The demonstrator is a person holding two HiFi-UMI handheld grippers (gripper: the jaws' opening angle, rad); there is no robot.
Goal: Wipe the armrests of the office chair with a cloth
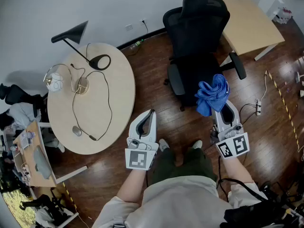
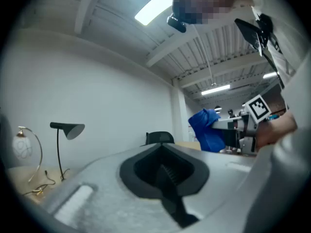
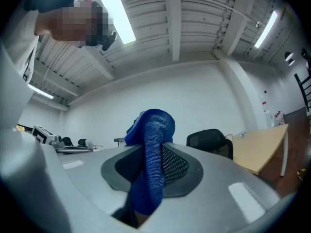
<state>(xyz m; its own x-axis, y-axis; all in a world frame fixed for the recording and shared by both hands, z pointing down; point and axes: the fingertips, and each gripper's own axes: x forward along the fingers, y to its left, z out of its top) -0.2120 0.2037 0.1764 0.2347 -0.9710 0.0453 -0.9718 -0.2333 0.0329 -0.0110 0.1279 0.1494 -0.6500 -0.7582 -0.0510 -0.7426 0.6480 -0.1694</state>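
Holding the cloth (image 1: 211, 95) bunched in your right gripper (image 1: 222, 110), jaws clamped on it, you stand just short of the chair (image 1: 197, 27). Left gripper (image 1: 150, 115): jaws together, nothing between them. Armrests (image 1: 175, 79) not yet touched.

Risks:
- The cloth is a loose wad and may fold aside, so bare jaw tips scrape the pad.
- The chair is unbraced and will likely swivel or roll under a push.
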